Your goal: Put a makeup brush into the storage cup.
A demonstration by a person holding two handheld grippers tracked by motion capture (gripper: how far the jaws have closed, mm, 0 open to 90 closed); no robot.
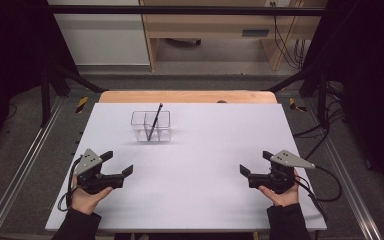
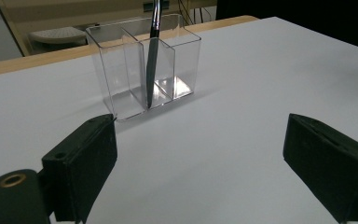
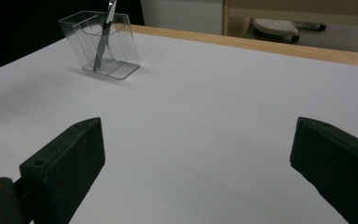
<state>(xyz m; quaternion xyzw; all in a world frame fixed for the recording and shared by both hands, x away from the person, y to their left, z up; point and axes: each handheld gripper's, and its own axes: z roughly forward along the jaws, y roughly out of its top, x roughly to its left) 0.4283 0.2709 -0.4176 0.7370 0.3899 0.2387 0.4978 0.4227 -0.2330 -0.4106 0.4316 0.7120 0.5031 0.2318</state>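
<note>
I have the left gripper (image 1: 121,163) parked near the table's front left corner, its black jaws spread wide with nothing between them, and in the left gripper view they frame bare white tabletop (image 2: 242,93). I judge this a resting stance: low, off to the side, aimed inward so the camera keeps the work in sight.

Toward the middle of the table, closer to the far edge than to my hands, stands the clear plastic organiser with three compartments (image 1: 151,125). It sits upright and well apart from both grippers. A slim dark pen (image 1: 154,121) stands in it, leaning so its top tips over the rim toward the far edge. From the left gripper view its tip rests at the floor of the middle, shorter compartment (image 2: 157,74); the cells beside it look empty. The tilt is simply the pen resting against the wall.

The right gripper (image 1: 251,165), near the front right corner, mirrors the left: jaws fully apart, holding nothing, pointed inward. Its view has the organiser far off at upper left (image 3: 100,44).
</note>
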